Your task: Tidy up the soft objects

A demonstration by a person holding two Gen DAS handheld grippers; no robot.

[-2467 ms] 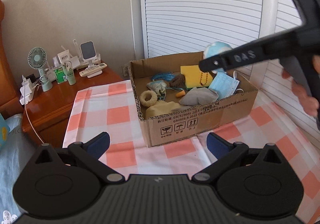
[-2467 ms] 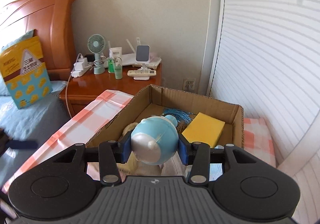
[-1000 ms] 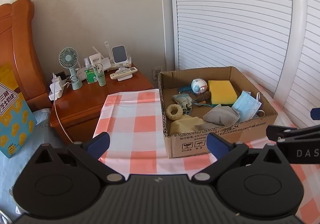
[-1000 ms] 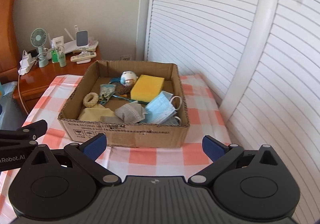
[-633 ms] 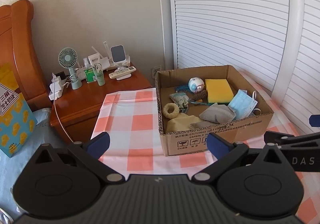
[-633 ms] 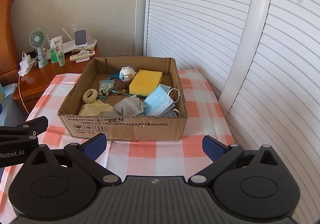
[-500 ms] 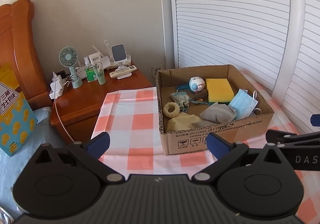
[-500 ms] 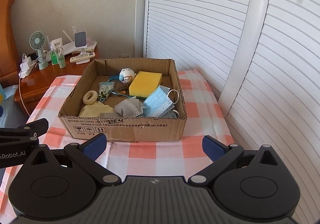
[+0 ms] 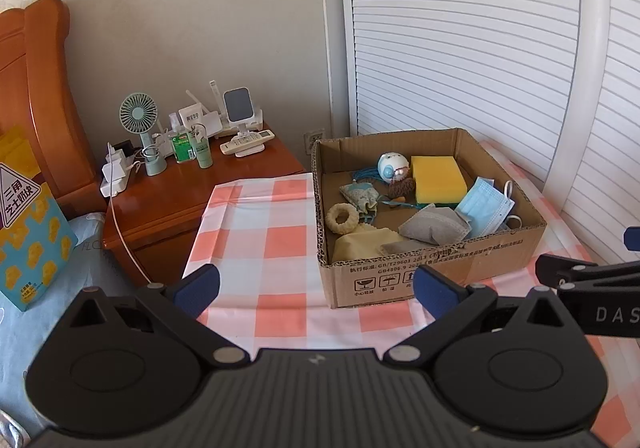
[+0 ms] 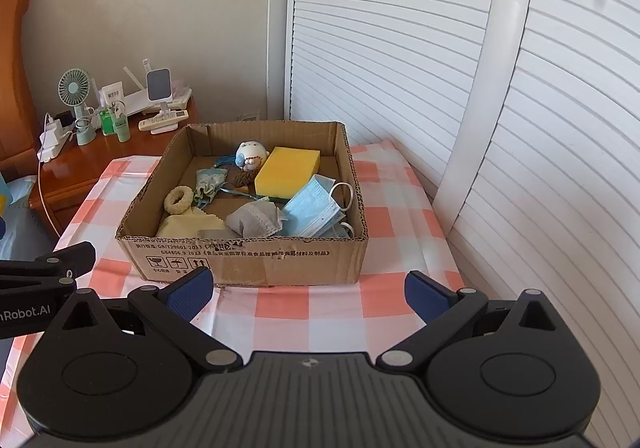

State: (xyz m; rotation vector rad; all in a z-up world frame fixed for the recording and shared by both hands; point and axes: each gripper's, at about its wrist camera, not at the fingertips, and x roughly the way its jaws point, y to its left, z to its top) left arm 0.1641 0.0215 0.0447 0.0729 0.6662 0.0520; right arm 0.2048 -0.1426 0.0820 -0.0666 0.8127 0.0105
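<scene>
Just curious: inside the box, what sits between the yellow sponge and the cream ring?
In the right wrist view, a brown fuzzy toy and a small patterned pouch lie between the sponge and ring.

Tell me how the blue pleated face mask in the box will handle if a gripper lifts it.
The blue pleated face mask looks thin and layered, so it will probably droop. Its white ear loops hang loose and may snag the cardboard box rim. Likely very light.

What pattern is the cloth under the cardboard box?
The tablecloth has pink and white checks, clearest in the right wrist view.
</scene>
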